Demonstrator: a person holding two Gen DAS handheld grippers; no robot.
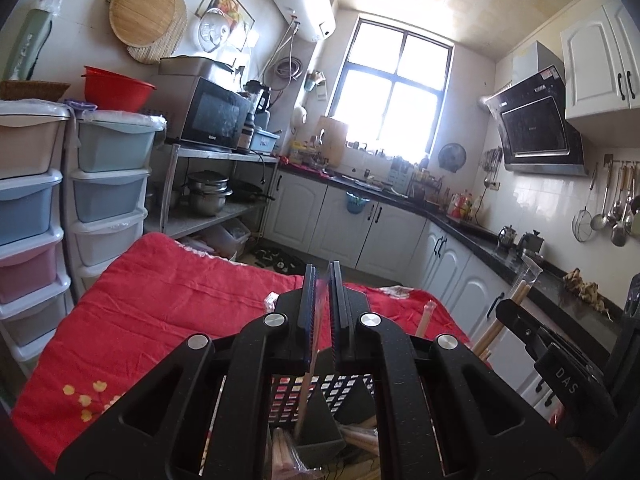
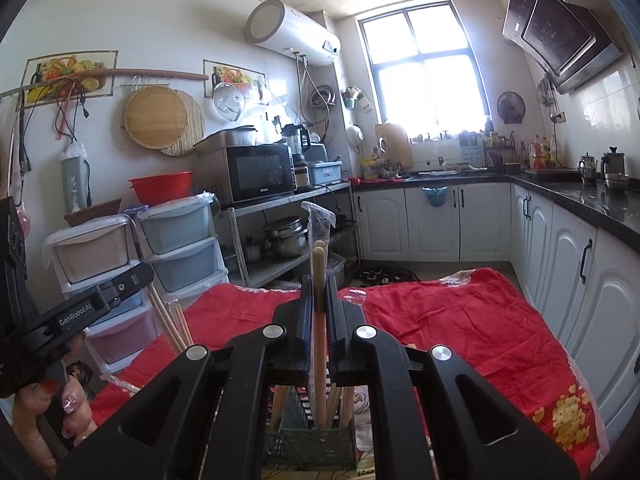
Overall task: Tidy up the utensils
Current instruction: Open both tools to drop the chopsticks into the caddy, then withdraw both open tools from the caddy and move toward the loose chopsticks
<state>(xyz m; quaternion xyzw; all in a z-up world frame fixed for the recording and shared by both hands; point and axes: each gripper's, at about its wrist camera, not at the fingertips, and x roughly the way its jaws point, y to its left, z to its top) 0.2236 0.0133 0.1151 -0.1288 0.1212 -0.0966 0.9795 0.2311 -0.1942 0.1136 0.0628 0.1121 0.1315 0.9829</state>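
Right wrist view: red blanket [image 2: 460, 320] in a kitchen, right gripper [image 2: 319, 312] jaws pinching wrapped chopsticks [image 2: 319, 264] above a holder [image 2: 316, 440]; only the left view shows the left gripper [image 1: 320, 300] pinching clear wrapping [image 1: 320, 286].

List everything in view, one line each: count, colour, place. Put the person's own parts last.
chopsticks: one wrapped pair, tan wood, clamped upright in the right gripper
utensil basket: one, dark mesh, on the cloth below the grippers
red cloth: one, spread under the basket
microwave: one, black, on the metal shelf
drawer towers: two, pastel, left wall
red basin: one, atop the drawers
left gripper: black, nearly closed on a clear wrapper
right gripper: black
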